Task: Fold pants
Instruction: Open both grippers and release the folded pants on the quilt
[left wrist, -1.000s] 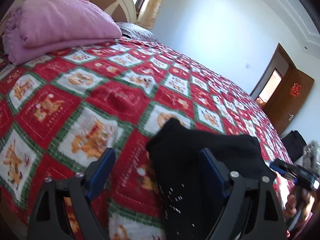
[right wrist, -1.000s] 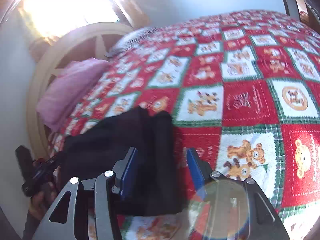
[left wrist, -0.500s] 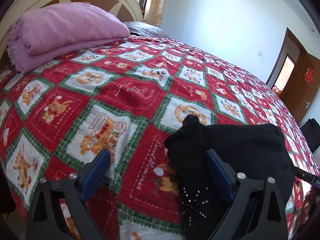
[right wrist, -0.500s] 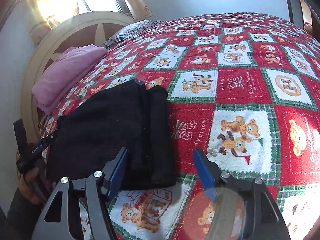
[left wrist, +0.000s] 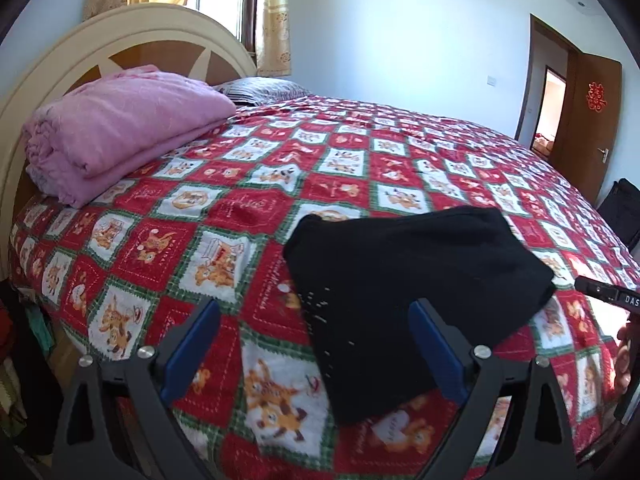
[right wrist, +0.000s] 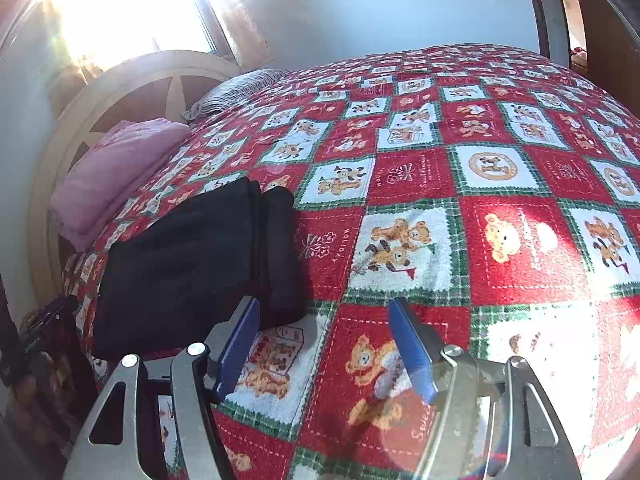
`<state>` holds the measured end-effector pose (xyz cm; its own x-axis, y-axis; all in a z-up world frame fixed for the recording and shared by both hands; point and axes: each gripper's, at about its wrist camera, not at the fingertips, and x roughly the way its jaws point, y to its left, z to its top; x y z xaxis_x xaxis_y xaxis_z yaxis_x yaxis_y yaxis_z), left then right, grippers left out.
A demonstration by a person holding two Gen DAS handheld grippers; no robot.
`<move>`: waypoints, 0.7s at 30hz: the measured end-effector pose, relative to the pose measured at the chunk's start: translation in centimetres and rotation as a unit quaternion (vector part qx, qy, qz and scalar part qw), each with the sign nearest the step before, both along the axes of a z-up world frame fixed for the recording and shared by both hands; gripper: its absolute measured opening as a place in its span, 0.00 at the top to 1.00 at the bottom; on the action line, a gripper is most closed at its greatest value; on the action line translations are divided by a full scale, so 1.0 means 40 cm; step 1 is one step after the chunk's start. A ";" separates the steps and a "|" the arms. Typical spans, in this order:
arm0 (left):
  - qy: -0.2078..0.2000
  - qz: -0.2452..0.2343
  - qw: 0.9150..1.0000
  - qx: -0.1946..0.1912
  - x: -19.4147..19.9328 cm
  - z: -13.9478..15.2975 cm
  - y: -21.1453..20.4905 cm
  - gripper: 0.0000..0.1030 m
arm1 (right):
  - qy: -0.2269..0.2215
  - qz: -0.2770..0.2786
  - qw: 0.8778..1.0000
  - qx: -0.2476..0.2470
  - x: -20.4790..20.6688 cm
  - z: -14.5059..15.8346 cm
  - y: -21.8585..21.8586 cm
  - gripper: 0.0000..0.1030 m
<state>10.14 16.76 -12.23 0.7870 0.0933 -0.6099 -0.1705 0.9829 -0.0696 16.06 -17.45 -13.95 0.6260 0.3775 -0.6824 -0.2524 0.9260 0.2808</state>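
Note:
The black pants [left wrist: 416, 280] lie folded into a compact stack on the red teddy-bear bedspread [left wrist: 248, 216], near the bed's front edge. My left gripper [left wrist: 314, 344] hovers open just in front of them; its blue pads touch no cloth, though the stack's near corner shows between them. In the right wrist view the pants [right wrist: 192, 264] lie to the left, with layered fold edges facing right. My right gripper [right wrist: 325, 346] stands open over bare bedspread, its left pad just clear of the stack's corner. Each gripper shows at the edge of the other's view, held by a hand [left wrist: 626, 360].
A folded pink blanket [left wrist: 120, 136] rests by the cream headboard [left wrist: 40, 92], with a striped pillow [left wrist: 264, 88] behind it. A brown door [left wrist: 592, 112] stands open at the far right and a black bag [left wrist: 624, 208] sits beside the bed. The bed's edge drops off at the lower left.
Both grippers have drawn back from the pants, which now lie released on the bed. The right jaws have widened. The left view has risen and levelled.

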 end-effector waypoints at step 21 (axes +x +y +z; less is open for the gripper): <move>-0.058 -0.019 0.998 -0.021 -0.143 0.133 -0.091 0.05 | -0.172 0.067 0.982 -0.026 -0.313 0.283 0.093 0.32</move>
<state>4.43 13.13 -6.89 0.8553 0.0379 -0.5168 -0.1212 0.9843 -0.1283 3.55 -13.73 -2.64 0.7702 0.4431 -0.4587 -0.4452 0.8886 0.1109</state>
